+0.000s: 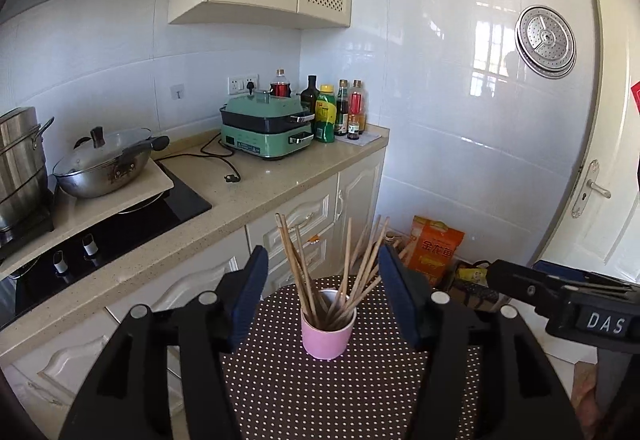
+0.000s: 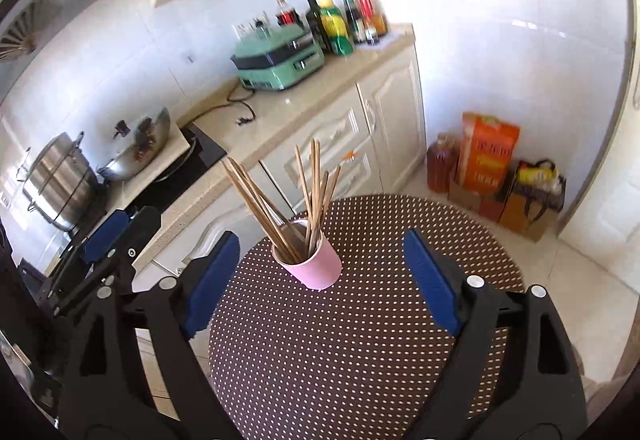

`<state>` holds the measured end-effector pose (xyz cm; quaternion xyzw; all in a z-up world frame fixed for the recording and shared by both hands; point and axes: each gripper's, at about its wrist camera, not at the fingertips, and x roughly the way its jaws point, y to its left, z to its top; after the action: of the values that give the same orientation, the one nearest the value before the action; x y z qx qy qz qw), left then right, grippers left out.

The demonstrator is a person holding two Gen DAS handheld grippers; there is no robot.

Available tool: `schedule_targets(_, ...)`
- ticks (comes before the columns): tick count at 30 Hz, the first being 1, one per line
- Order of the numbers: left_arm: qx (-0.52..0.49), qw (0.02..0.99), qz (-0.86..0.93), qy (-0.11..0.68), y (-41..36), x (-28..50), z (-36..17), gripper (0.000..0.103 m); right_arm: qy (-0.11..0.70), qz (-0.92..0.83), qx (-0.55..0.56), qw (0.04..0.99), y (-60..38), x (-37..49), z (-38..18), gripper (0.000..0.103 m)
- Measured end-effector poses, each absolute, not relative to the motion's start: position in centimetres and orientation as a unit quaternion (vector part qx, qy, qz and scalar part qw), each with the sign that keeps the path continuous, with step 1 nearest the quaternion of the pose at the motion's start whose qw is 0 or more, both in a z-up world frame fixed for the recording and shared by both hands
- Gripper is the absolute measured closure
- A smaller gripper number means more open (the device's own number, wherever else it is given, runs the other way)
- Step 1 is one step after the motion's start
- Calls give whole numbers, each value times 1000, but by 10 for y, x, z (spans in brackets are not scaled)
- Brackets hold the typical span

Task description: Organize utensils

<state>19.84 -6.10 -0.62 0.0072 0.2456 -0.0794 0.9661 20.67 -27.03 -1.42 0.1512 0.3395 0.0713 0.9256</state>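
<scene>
A pink cup stands on a round brown table with white dots. Several wooden chopsticks stand in it, fanned out. My left gripper is open, its blue pads either side of the cup, held back from it and empty. In the right wrist view the cup and chopsticks sit at the table's far left part. My right gripper is open and empty, just short of the cup. The right gripper also shows at the left view's right edge.
A kitchen counter runs left of the table with a wok, steel pot, green electric cooker and sauce bottles. Bags and an oil jug stand on the floor beyond the table. A door is right.
</scene>
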Motion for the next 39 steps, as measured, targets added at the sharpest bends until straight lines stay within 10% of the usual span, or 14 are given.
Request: schedule_targets(39, 38, 973, -17, 226, -81, 52, 34, 34, 282, 25, 105, 953, -274, 68, 19, 7)
